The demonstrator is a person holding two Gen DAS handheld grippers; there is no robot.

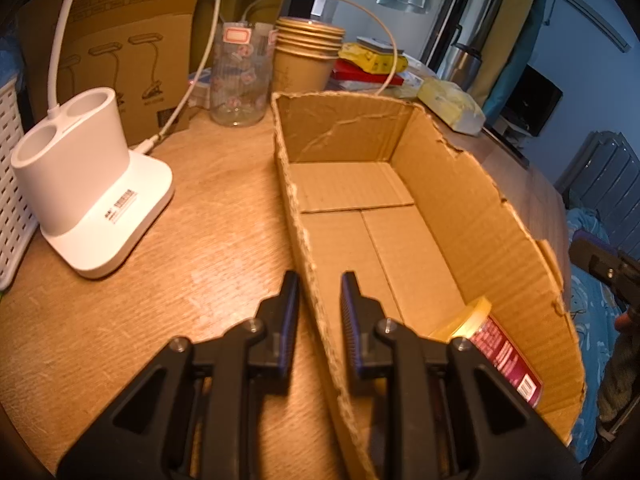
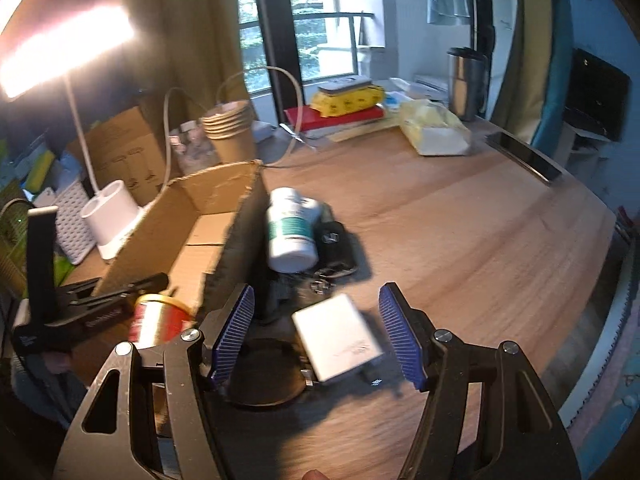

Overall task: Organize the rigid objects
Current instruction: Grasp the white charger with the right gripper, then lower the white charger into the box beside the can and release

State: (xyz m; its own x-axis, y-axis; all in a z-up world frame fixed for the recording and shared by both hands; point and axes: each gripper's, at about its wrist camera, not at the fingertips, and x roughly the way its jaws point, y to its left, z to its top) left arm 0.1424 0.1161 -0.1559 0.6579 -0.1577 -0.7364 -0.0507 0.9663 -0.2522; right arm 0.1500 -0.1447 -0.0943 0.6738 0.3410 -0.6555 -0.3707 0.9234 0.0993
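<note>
**Sorting station: box steadied, loose items still outside**

1. Cardboard box [image 1: 400, 216], open-topped, on the table [image 1: 200, 240]. My left tongs [image 1: 320, 304] straddle its near wall, pressed together on the cardboard, as I read it, to keep the box from sliding while items go in.
2. Red-labelled can [image 1: 504, 344], lying on its side in the box's near corner: the only item filed so far.
3. Right tongs [image 2: 316, 328], spread wide with nothing between the pads, pointing down over the loose items just outside the box wall.
4. White flat case [image 2: 340, 336], directly ahead of the right tongs and between the lines of its pads; probably the next pick.
5. White bottle [image 2: 292, 232] with a teal label, lying against the box's outer wall.
6. Dark item [image 2: 336, 240] beside the bottle, possibly a key fob with a clip; blur prevents a firm identification.
7. Lamp base [image 1: 92, 196], paper cups [image 1: 308, 56]: left of and behind the box, apparently not part of the sort.
</note>
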